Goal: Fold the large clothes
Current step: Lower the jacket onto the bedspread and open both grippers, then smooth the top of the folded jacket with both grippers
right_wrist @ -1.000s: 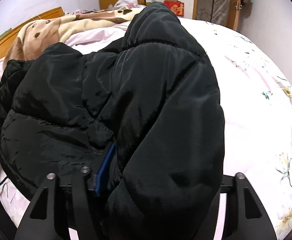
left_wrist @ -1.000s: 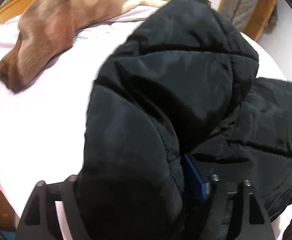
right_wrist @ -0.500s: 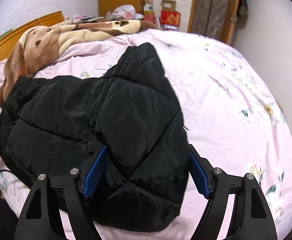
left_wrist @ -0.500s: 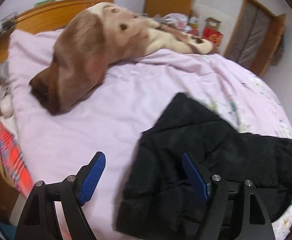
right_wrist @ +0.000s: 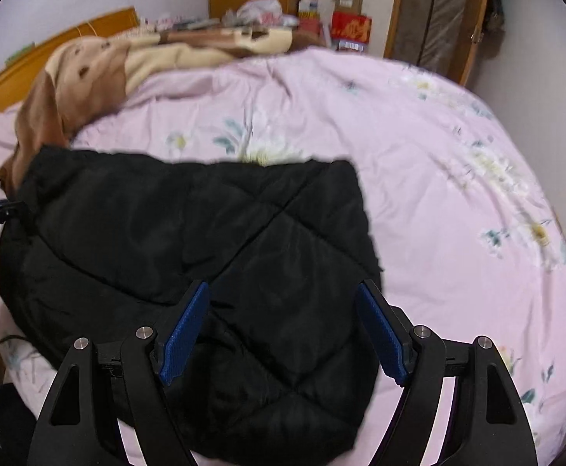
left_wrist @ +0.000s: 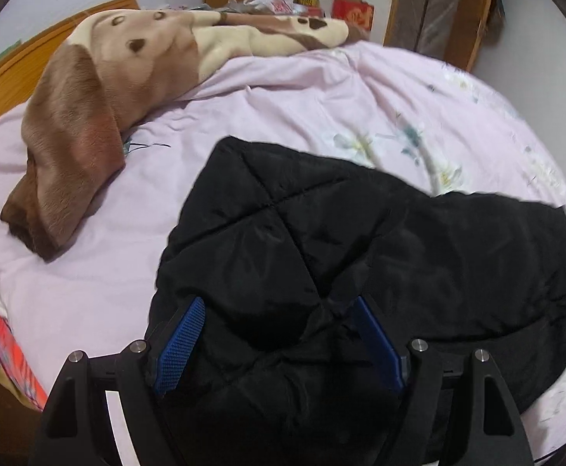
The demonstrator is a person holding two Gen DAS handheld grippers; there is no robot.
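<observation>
The wide bed with its pink flowered quilt (right_wrist: 419,163) gives room to fold; a brown-and-cream plush blanket (left_wrist: 100,89) is heaped toward its headboard corner. The black quilted puffer jacket (right_wrist: 190,233) lies doubled near the foot edge. Left tongs (left_wrist: 279,343) and right tongs (right_wrist: 283,330) stand wide apart above it, gripping nothing, likely freed for another fold

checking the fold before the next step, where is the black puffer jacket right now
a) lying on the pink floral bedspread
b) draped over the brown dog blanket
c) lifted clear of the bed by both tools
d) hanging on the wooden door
a: the black puffer jacket lies spread on the pink floral bedspread, with the brown dog blanket bunched apart near the headboard and both tools open above it.
</observation>
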